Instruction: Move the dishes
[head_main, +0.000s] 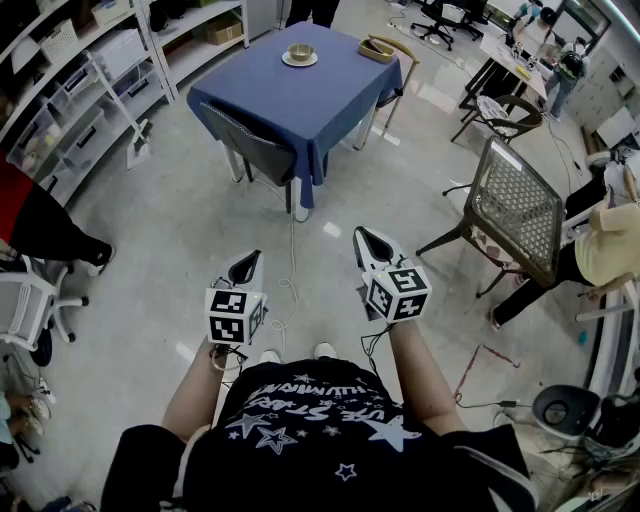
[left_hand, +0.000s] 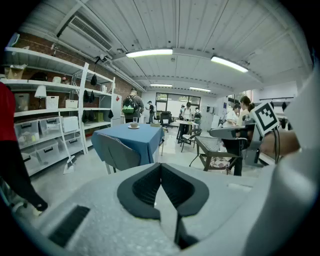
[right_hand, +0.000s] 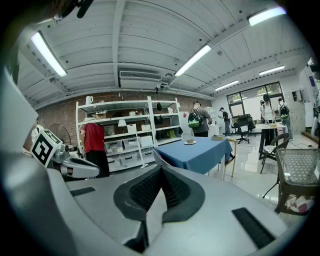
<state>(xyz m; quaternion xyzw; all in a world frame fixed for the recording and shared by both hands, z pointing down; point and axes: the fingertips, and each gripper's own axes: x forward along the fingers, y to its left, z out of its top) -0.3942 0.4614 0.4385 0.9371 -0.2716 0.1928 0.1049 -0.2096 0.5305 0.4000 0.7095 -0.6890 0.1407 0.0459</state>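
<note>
Standing person seen from above, a gripper in each hand, facing a blue-clothed table that lies well apart across open floor.

Left gripper: fingers pressed together at the tips, nothing between them. Right gripper: fingers likewise closed on nothing. Both are held low in front of the body and point roughly toward the table.

The dishes sit along the table's far side, away from the person. A cup on a saucer stands near the middle of the far edge. A shallow tan basket dish sits at the far right corner, its long axis running along that edge. A grey chair is tucked against the near left side of the table, between the person and the cup.

Key relation: the dishes lie straight ahead of both grippers and beyond reach. The cup falls about midway between the two lines of approach, so neither hand is clearly nearer. The basket dish lines up with the right gripper, which is likely the nearer hand for it. Because both dishes stand at the far edge and the chair guards the near left side, the approach probably has to close in from the right side of the table, with the fingers opened before any grasp.
</note>
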